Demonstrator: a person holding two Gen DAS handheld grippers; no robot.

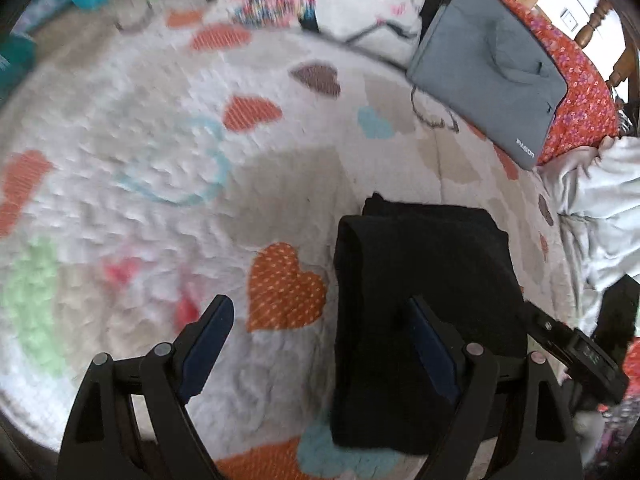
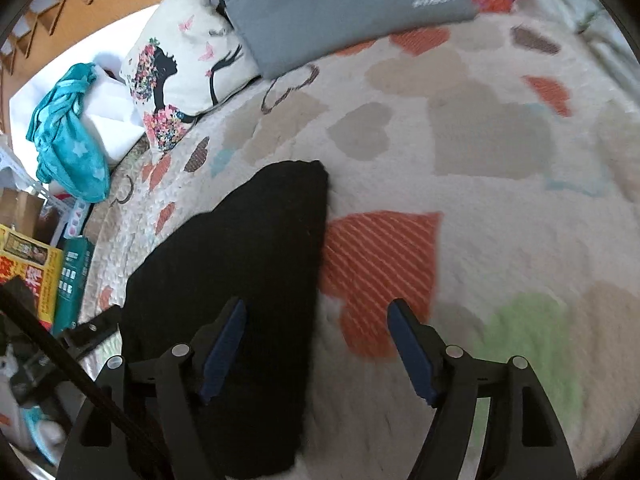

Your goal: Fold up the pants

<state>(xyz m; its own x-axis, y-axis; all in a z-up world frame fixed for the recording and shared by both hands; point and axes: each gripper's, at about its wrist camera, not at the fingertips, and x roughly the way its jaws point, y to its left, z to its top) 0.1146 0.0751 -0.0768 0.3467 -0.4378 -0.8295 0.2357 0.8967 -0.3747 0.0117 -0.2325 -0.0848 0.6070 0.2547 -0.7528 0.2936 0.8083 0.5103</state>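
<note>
Left hand-held gripper [image 1: 320, 320], right hand-held gripper [image 2: 316, 320]: jaws spread, empty.

The folded black pants [image 1: 424, 280] look like soft matt knit cloth, no sheen at all. Under them the cream quilted bedspread with heart patches [image 1: 160, 160] is puckered, bumpy cotton-looking fabric. The grey fabric sleeve case [image 1: 488, 80] is smooth woven cloth. The teal star-print garment [image 2: 68, 136] looks plush, a bit velvety. Both hand-held grippers are matt black plastic with dark blue pads [image 2: 224, 352].

Pants [image 2: 224, 280] cut off (bottom edge)
</note>
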